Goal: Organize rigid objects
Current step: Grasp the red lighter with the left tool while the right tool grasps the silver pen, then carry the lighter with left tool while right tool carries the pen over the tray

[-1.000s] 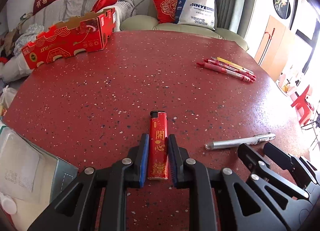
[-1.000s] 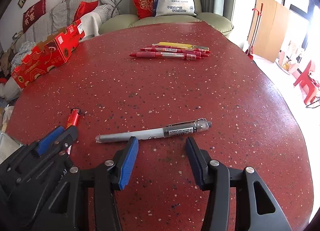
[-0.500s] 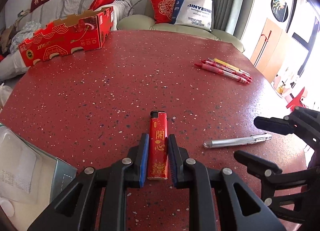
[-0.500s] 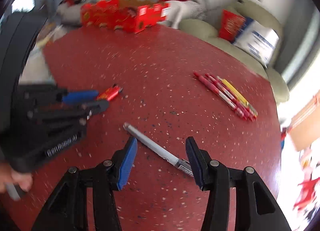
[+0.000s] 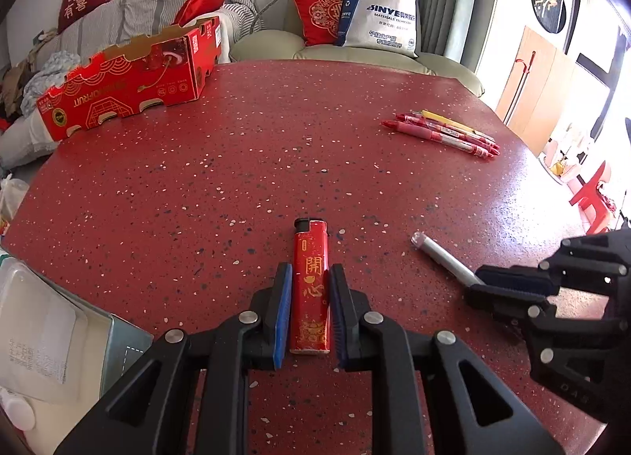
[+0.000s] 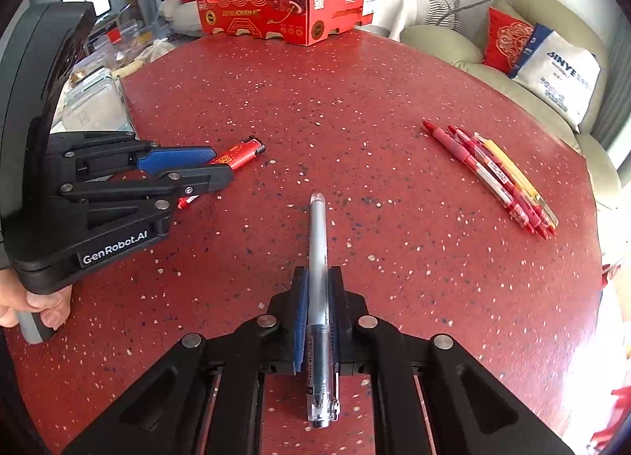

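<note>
- table: hard red top with pale speckles, smooth, slight sheen
- lighter: glossy red plastic with gold print
- silver pen: clear, shiny plastic barrel
- box, at 10 o'clock: printed red cardboard
- left gripper: matt black plastic, blue ribbed pads

Bare red table is lying open at 12 o'clock of the left gripper. A red carton is blocking 11 o'clock, a pen cluster 1 o'clock, and the right gripper is crowding 3 o'clock.
</note>
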Demonstrator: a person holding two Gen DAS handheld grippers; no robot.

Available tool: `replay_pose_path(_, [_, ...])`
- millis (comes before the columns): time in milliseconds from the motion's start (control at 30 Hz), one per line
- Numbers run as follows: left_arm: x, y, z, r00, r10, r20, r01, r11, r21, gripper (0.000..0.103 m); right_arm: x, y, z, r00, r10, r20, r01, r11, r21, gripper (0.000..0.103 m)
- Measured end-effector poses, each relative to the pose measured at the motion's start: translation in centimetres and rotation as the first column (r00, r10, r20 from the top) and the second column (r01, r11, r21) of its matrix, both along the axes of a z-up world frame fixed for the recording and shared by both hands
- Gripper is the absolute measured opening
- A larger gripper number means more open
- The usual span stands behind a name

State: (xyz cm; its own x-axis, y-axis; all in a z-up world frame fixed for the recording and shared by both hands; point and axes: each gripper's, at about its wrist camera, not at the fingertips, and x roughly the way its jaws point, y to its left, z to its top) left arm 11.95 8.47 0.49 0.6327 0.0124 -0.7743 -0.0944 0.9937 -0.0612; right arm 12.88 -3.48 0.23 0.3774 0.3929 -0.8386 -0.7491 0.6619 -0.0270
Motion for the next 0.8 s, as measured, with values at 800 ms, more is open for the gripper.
replay_pose_path(800, [-17.4,-0.6,3.3,0.998,-0.009,0.067,0.011,1.0,-0.025,0.02,-15.9,-0.3,2.5,0.952,-0.293,-0.086,0.305,0.901,0.308,0.01])
